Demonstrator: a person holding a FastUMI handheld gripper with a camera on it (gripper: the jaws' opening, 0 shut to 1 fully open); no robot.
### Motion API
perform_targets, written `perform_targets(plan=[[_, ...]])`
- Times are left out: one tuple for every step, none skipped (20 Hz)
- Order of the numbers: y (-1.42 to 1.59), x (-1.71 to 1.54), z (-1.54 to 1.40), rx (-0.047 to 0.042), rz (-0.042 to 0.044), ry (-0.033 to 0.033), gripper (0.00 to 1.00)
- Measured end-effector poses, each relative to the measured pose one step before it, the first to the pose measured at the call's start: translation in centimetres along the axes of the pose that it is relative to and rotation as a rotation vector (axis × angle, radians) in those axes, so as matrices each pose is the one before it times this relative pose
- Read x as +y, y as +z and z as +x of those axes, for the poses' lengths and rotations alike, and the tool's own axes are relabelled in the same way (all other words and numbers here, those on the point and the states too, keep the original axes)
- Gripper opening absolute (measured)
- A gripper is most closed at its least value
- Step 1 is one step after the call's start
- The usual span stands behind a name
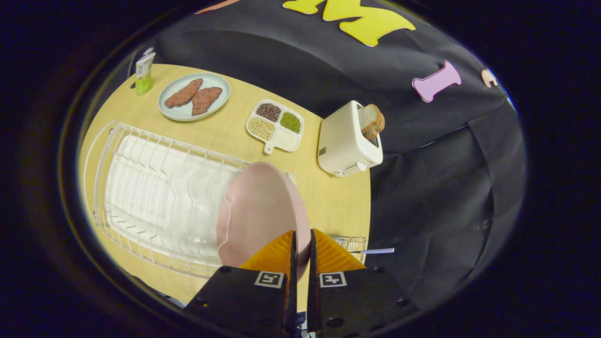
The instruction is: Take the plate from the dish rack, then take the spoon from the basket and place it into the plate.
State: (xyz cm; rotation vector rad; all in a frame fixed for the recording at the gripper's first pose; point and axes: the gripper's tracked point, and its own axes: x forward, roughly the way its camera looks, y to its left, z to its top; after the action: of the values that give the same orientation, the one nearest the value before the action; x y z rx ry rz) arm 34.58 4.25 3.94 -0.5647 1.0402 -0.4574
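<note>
Claw point(300, 241) pinches the pink plate point(256, 211) by its rim, fingers nearly closed, plate upright at the white dish rack point(141, 188)'s three-o'clock end; basket point(350, 244) at the claw's three o'clock on the worktop point(328, 197).

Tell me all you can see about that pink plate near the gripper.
The pink plate is round, plain and matte, perhaps plastic or ceramic. It stands on edge, tilted, at the near end of the white wire dish rack, with a rack wire crossing its face. Its rim sits in the narrow gap between the fingers of the gripper, which look closed on it. Whether it has left the rack cannot be told.
</note>
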Motion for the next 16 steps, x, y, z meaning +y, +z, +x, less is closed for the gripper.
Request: perform_targets(plan=[[0.185, -0.027, -0.397, -0.01708, 0.0077, -0.02038, 0.13], [0.153, -0.237, -0.474, -0.0113, 0.00785, -0.0202, 0.11], [-0.029, -0.236, -0.318, -0.00929, 0.01489, -0.02133, 0.11], [0.186, -0.294, -0.24, -0.01085, 0.01342, -0.02076, 0.11], [0.077, -0.749, -0.299, -0.0147, 0.01215, -0.04068, 0.11], [0.208, -0.505, -0.242, -0.01702, 0.01384, -0.02645, 0.1], [0.132, -0.7, -0.276, -0.01673, 0.01302, -0.01897, 0.11], [-0.161, -0.45, -0.435, -0.01561, 0.01226, -0.00864, 0.11], [-0.265, -0.235, -0.349, -0.00852, 0.00887, 0.01556, 0.11], [-0.562, -0.058, -0.204, -0.0048, 0.01496, 0.03117, 0.1], [-0.803, -0.014, -0.342, -0.00275, 0.01396, 0.04287, 0.11], [-0.835, -0.146, -0.465, -0.00494, 0.01206, 0.04524, 0.11], [-0.982, 0.012, -0.412, -0.00451, 0.01507, 0.04967, 0.1], [-0.969, 0.131, -0.307, -0.01199, 0.01403, 0.05772, 0.1], [-0.915, 0.192, -0.237, -0.00964, 0.00954, 0.05633, 0.1], [-1.513, 0.203, -0.306, -0.0036, 0.01784, 0.07084, 0.11]])
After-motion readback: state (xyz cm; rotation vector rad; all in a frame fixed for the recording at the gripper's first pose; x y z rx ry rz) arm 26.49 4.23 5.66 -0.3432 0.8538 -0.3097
